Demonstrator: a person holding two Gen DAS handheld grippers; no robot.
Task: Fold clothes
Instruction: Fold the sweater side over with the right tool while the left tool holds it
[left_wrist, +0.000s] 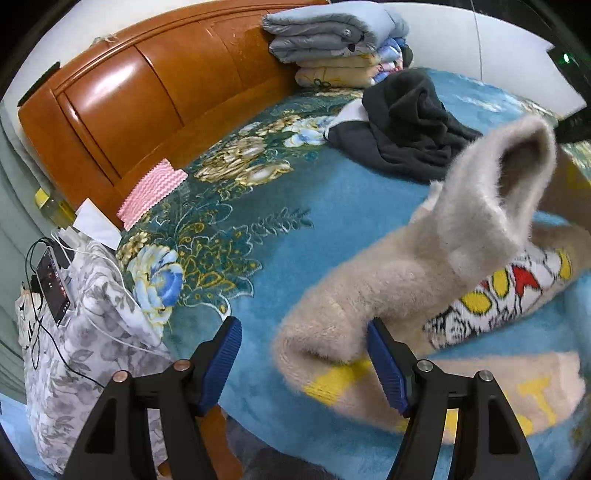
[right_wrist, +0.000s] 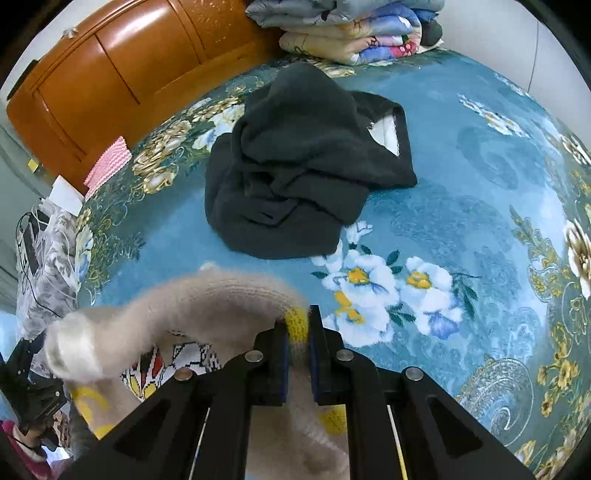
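Note:
A fuzzy beige sweater (left_wrist: 399, 288) with a cartoon print and yellow trim lies on the blue floral blanket (left_wrist: 295, 221). My left gripper (left_wrist: 306, 354) is open, its right pad touching the sweater's near edge, nothing held. My right gripper (right_wrist: 298, 332) is shut on the sweater's yellow-trimmed edge (right_wrist: 295, 323) and holds a sleeve (right_wrist: 155, 306) lifted above the bed; the raised sleeve also shows in the left wrist view (left_wrist: 495, 199). A crumpled black garment (right_wrist: 295, 166) lies farther back on the blanket (right_wrist: 461, 177).
A wooden headboard (left_wrist: 129, 99) stands at the back left. Folded quilts (left_wrist: 332, 40) are stacked by it. A pink cloth (left_wrist: 151, 192) lies at the bed's edge. A phone with cables (left_wrist: 53, 284) rests on a grey floral cover at the left.

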